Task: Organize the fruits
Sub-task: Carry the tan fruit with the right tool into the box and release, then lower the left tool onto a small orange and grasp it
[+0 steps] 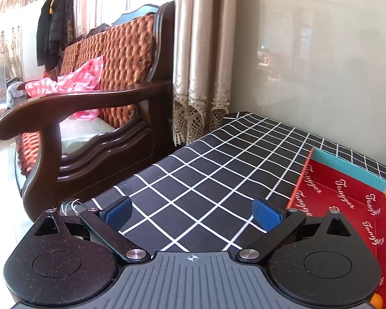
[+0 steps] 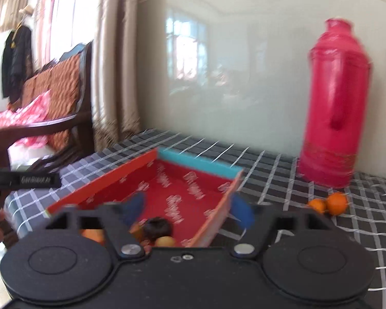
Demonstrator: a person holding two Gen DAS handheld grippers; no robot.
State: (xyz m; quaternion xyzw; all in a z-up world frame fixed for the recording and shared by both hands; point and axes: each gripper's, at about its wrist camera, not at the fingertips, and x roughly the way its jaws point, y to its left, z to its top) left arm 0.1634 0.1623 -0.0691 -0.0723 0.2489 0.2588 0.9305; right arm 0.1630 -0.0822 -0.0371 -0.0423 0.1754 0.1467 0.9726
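A shallow red box (image 2: 177, 193) with a teal far wall lies on the black checked tablecloth. Its near end holds a dark round fruit (image 2: 158, 228), a yellow-orange fruit (image 2: 164, 241) and an orange one (image 2: 91, 234). Two small oranges (image 2: 330, 203) lie on the cloth to the right, in front of the thermos. My right gripper (image 2: 190, 211) is open and empty, straddling the box's right wall. My left gripper (image 1: 191, 212) is open and empty, low over the cloth left of the box (image 1: 347, 200).
A tall pink thermos (image 2: 334, 103) stands at the back right by the pale wall. A wooden sofa (image 1: 95, 108) with a pink bag stands left of the table, with curtains (image 1: 200, 59) behind. The table's left edge (image 1: 131, 177) is close.
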